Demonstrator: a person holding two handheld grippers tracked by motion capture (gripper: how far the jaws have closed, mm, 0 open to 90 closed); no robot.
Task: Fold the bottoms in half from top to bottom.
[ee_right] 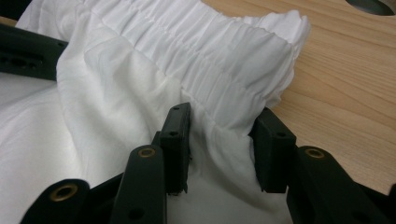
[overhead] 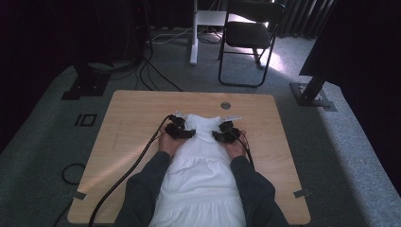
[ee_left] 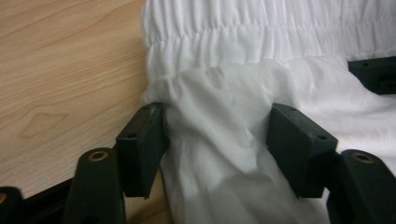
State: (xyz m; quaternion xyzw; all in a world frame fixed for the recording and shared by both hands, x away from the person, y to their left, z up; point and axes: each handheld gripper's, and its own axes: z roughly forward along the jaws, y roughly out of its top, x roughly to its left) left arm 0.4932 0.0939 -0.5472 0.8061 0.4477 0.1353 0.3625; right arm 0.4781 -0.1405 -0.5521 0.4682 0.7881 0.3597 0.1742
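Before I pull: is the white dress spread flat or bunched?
Mostly spread flat on the table; the white dress bunches only at the shirred top.

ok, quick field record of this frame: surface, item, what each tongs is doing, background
surface: wooden table
item: white dress, flat, gathered top edge facing away from the person
left tongs: fabric bunched between the jaws at the dress's left top corner
right tongs: fabric between the jaws at the right top corner
background: black chair, grey carpet

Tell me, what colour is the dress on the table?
The dress is plain white with a gathered top, clearest in the left gripper view.
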